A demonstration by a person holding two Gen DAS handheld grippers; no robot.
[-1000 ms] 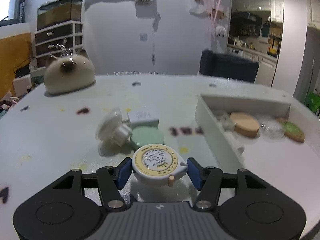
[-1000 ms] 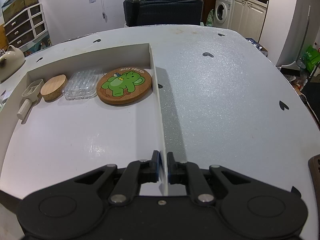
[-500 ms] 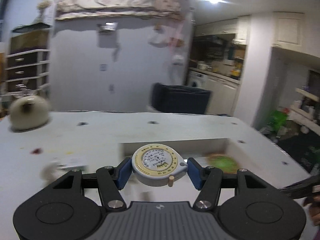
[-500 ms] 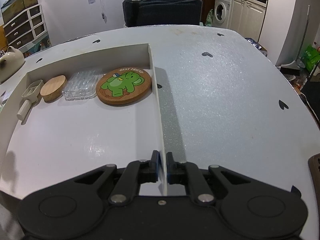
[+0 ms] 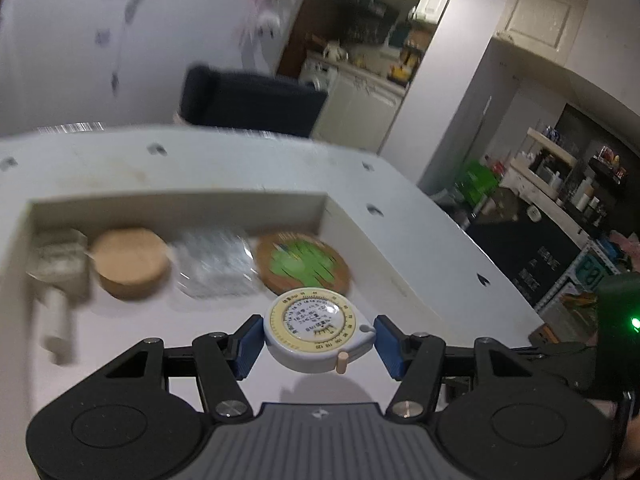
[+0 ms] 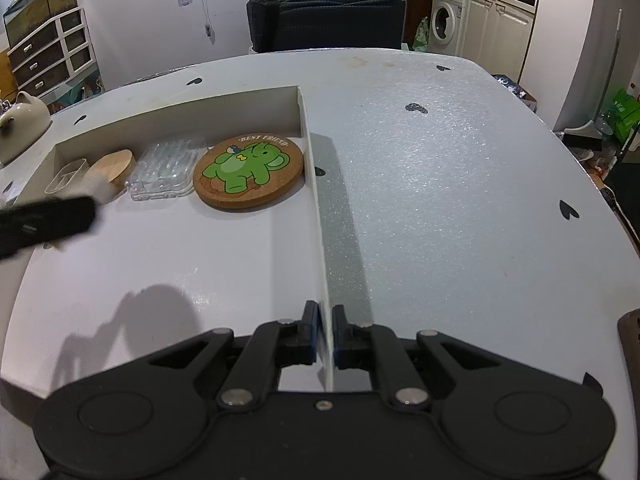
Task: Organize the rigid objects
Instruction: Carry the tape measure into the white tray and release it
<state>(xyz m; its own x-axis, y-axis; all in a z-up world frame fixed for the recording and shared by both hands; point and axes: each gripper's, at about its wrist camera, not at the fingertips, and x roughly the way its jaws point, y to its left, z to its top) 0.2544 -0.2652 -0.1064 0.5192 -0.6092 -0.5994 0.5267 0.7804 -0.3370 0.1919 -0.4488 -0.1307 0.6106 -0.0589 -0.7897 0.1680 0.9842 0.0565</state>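
Observation:
My left gripper (image 5: 316,346) is shut on a round white and yellow tape measure (image 5: 312,330) and holds it above the white tray (image 5: 176,208), just in front of the green elephant cork coaster (image 5: 304,266). The tray also holds a clear plastic case (image 5: 214,266), a round wooden lid (image 5: 130,262) and a small white scoop (image 5: 58,276). My right gripper (image 6: 326,334) is shut on the tray's right wall (image 6: 320,240) near its front end. The coaster (image 6: 248,170), clear case (image 6: 166,170) and wooden lid (image 6: 112,170) show in the right wrist view too.
The tray sits on a white table (image 6: 440,184) with small black heart marks. A dark chair (image 6: 326,22) stands behind the table. A cream cat-shaped pot (image 6: 20,126) is at the far left. My left gripper's dark body (image 6: 44,220) enters the right wrist view from the left.
My left gripper lifted the tape measure from the table and swung it right, over the tray. Its body and shadow now show in the right wrist view. The right gripper stayed put.

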